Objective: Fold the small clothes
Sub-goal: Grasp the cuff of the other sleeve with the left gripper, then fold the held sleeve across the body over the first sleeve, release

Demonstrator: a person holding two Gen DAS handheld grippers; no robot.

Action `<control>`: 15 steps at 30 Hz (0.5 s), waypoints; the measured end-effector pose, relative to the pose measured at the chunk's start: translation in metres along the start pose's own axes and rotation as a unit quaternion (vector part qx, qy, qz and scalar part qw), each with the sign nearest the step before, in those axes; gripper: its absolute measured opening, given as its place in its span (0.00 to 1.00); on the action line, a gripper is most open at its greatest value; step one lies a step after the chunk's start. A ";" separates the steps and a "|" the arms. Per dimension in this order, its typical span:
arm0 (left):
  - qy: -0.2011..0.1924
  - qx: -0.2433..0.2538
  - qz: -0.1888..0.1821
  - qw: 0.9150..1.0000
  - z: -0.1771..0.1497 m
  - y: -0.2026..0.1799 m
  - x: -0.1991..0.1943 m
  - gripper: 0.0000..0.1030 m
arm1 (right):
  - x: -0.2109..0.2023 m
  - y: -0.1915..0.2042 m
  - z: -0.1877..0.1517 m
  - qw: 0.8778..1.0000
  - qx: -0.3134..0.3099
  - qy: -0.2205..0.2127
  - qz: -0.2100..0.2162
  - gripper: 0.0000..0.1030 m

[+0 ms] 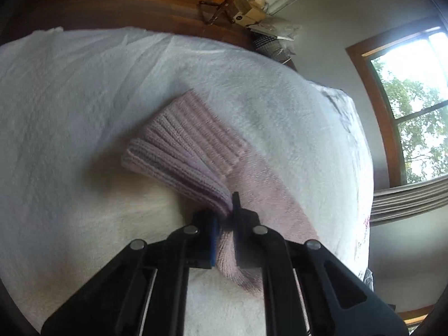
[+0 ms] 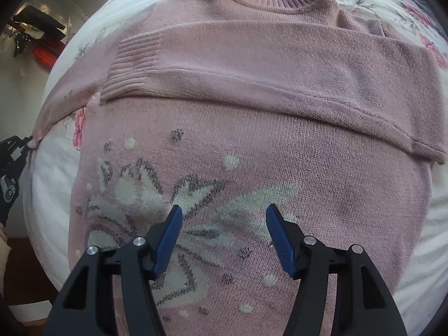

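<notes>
A pink knit sweater with a pale flower pattern lies face up on the bed, collar at the far end. One sleeve is folded across the chest, its ribbed cuff at the left. The other sleeve stretches out to the left, where my left gripper pinches it. In the left wrist view, that left gripper is shut on the ribbed cuff of this sleeve, the knit bunched between the pads. My right gripper hovers open over the flower pattern, with nothing between its fingers.
A white fleecy blanket covers the bed, with a floral sheet at the far right. A wooden headboard runs behind it. Cluttered shelves and a window stand beyond the bed.
</notes>
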State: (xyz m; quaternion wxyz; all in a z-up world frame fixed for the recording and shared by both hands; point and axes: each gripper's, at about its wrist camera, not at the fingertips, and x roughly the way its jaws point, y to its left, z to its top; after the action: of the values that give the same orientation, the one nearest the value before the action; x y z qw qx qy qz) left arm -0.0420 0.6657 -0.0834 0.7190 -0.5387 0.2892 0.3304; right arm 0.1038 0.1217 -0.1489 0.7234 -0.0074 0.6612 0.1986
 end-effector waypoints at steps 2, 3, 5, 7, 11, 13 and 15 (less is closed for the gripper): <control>-0.008 0.018 -0.014 1.000 -0.002 -0.011 -0.011 0.05 | -0.004 -0.003 -0.003 1.000 0.002 -0.001 -0.001 0.61; -0.011 0.031 -0.021 0.999 -0.005 -0.019 -0.016 0.05 | -0.006 -0.005 -0.003 1.000 0.003 -0.002 -0.001 0.61; -0.017 0.063 -0.031 0.997 -0.012 -0.036 -0.026 0.05 | -0.010 -0.010 -0.004 1.000 0.007 -0.005 -0.001 0.61; -0.019 0.093 -0.046 0.994 -0.022 -0.056 -0.034 0.05 | -0.013 -0.014 -0.004 1.000 0.011 -0.008 0.000 0.61; -0.004 0.146 -0.079 0.986 -0.050 -0.098 -0.040 0.05 | -0.018 -0.024 -0.005 1.000 0.015 -0.011 0.001 0.62; 0.005 0.173 -0.096 0.980 -0.071 -0.115 -0.043 0.05 | -0.021 -0.032 -0.006 1.000 0.023 -0.013 0.002 0.63; 0.022 0.198 -0.113 0.973 -0.094 -0.138 -0.040 0.05 | -0.024 -0.042 -0.007 0.999 0.029 -0.017 0.000 0.63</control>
State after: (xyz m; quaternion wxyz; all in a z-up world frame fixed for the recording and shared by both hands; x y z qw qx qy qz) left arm 0.0368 0.5406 0.0041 0.8379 -0.4216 0.3016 0.1709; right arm 0.1079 0.0744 -0.1369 0.7344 0.0169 0.6544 0.1790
